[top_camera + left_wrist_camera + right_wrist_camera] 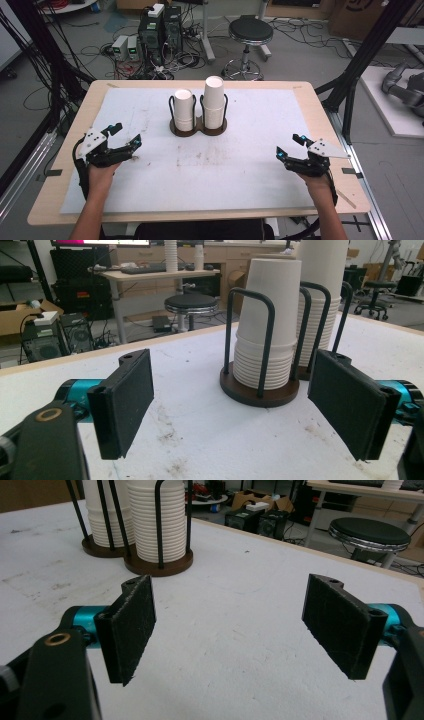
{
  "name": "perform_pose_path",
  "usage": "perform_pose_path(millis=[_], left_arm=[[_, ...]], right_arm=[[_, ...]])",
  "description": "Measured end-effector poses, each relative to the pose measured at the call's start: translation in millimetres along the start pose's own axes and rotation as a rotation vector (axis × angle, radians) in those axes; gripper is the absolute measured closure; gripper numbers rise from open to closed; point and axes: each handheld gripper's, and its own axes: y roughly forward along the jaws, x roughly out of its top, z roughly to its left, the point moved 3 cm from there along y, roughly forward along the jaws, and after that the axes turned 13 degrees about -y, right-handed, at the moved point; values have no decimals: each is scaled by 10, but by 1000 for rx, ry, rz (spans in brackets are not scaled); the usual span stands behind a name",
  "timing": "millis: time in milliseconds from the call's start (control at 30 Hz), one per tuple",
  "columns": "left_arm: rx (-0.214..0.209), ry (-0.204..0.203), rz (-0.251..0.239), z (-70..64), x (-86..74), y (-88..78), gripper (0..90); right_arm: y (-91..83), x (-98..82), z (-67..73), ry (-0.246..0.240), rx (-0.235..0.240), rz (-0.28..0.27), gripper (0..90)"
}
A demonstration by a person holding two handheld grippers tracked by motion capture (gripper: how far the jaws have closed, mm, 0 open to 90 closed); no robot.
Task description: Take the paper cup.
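Cups racked at 12 o'clock, untouched; left tool at 8, right tool at 4, both spread, empty; picking pending.

Two stacks of white paper cups stand upside down and upright in a dark double holder with black wire loops, at the far middle of the desk. The shorter stack sits in the left ring, the taller stack in the right ring, the two close side by side. The holder lies well ahead of both pairs of fingers, between them and touching neither.
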Motion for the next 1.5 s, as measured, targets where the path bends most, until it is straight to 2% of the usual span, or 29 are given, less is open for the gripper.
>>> perform_pose_path(millis=[400, 667, 800, 900, 1233, 1300, 1367, 1500], left_arm=[[-4, -1, 6, -9, -9, 20, 184], [-13, 12, 17, -28, -17, 15, 184], [-18, 14, 23, -48, -34, 18, 184], [-26, 14, 25, -61, -32, 25, 184], [-34, 27, 49, -86, -59, 46, 184], [-36, 25, 48, -85, -62, 46, 184], [-37, 24, 45, -85, -61, 43, 184], [-37, 22, 46, -81, -63, 42, 184]], right_arm=[[40, 49, 21, 15, 26, -21, 219], [88, 155, 74, 28, 44, -55, 219], [146, 240, 143, 21, 64, -69, 206], [187, 331, 217, -12, 98, -84, 206], [377, 564, 334, -27, 131, -136, 215], [433, 598, 342, -31, 134, -138, 252], [494, 640, 358, -27, 141, -141, 252], [610, 733, 409, -52, 162, -139, 264]])
